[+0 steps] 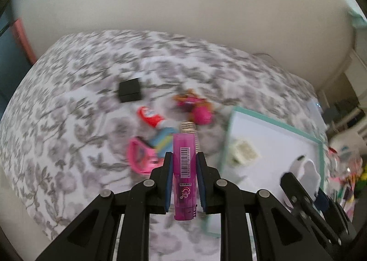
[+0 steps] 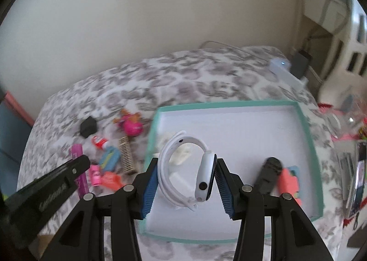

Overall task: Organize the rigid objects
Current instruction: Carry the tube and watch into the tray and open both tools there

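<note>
While both tongs hang above the patterned bedspread (image 1: 68, 91), the left gripper (image 1: 183, 169) clamps a pink lighter (image 1: 183, 164) and the right gripper (image 2: 187, 176) pinches a white smartwatch (image 2: 204, 176) over the teal-rimmed tray (image 2: 307, 127). Few pieces lie inside; a pink toy (image 2: 132, 125), black box (image 1: 129, 91) and others remain left of it. Beyond, the wall closes in; tray centre stays bare.

Toys (image 1: 174, 121) on the bed (image 1: 68, 100) motion-blurred, kinds unreadable. Pale item (image 1: 243, 152) in box (image 1: 275, 125) smeared, unidentifiable. Right hand-held gripper (image 1: 309, 203) partly cut off at frame edge. Lighter (image 2: 79, 169) half hidden behind left hand-held gripper (image 2: 75, 166).
</note>
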`<state>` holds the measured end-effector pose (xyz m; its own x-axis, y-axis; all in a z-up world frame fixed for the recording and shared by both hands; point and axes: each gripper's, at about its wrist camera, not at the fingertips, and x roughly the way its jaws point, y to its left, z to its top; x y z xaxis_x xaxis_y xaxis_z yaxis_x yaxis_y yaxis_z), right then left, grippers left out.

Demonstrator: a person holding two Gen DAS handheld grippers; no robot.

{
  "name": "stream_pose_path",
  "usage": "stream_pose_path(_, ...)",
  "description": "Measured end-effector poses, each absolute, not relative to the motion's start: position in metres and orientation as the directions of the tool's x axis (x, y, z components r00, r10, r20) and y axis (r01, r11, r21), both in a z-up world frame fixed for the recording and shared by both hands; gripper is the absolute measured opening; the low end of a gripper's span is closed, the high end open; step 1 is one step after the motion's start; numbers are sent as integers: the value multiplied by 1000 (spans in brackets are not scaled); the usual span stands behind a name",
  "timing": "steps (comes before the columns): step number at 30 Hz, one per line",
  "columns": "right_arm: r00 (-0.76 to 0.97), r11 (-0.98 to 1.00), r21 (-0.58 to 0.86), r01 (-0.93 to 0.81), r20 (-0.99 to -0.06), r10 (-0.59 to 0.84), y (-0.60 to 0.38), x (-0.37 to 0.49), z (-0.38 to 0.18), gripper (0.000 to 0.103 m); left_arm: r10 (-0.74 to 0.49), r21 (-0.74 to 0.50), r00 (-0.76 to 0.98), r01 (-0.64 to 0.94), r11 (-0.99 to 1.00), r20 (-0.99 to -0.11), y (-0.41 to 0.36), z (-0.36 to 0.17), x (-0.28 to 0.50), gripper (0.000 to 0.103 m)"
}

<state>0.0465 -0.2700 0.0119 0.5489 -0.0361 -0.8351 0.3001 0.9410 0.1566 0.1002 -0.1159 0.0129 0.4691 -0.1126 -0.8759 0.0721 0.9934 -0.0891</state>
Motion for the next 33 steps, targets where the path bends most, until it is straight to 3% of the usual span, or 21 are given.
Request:
stream_pose_path(16, 508, 816, 133, 563, -834, -215, -364, 23, 4, 52, -195, -94, 386, 265, 960, -902, -218, -13, 85, 20)
stream_pose_path(33, 425, 793, 98, 601, -880, -213, -382, 35, -37, 52, -204, -97, 359, 293, 951, -911, -237, -42, 100, 21)
